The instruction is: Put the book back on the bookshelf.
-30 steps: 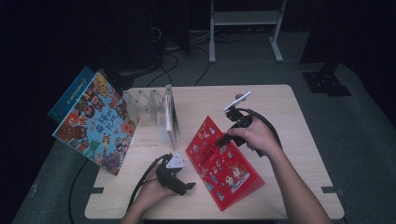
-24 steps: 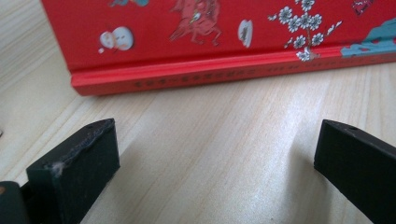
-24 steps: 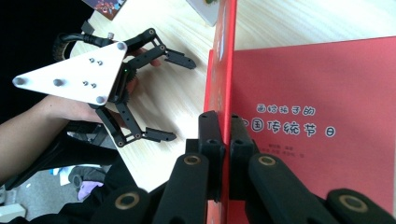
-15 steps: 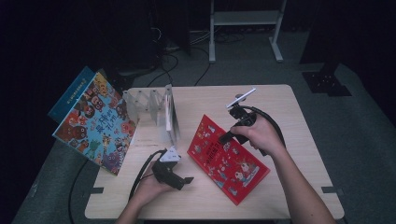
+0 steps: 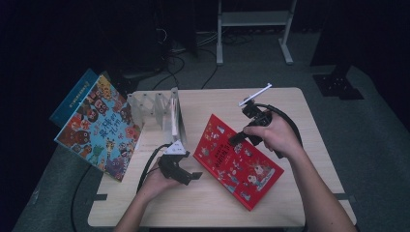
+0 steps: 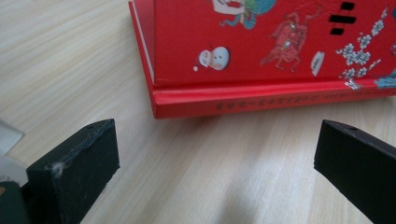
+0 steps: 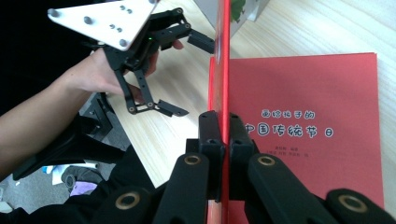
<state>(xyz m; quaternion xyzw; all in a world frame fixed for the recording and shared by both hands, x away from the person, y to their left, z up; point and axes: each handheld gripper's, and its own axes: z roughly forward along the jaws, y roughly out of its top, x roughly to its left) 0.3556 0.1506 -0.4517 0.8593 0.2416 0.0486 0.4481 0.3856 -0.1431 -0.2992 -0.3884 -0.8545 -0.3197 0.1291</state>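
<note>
A red picture book (image 5: 239, 166) lies on the wooden table (image 5: 300, 104). My right gripper (image 5: 238, 138) is shut on the edge of its front cover; in the right gripper view that cover (image 7: 224, 70) stands edge-on between the jaws of the right gripper (image 7: 223, 123), raised off the red title page (image 7: 303, 130). My left gripper (image 5: 187, 175) is open just left of the book's near corner. In the left gripper view the left gripper (image 6: 215, 168) has bare table between its jaws, and the book's spine (image 6: 271, 100) lies a little ahead.
A clear plastic file rack (image 5: 157, 108) stands behind the left hand. A colourful picture book (image 5: 99, 128) leans over the table's left edge. Bare table lies in front of and to the right of the red book. A white frame (image 5: 254, 19) stands on the floor behind.
The right hand has risen and taken the red cover up with it. The left gripper has lifted a little and come closer to the book's corner.
</note>
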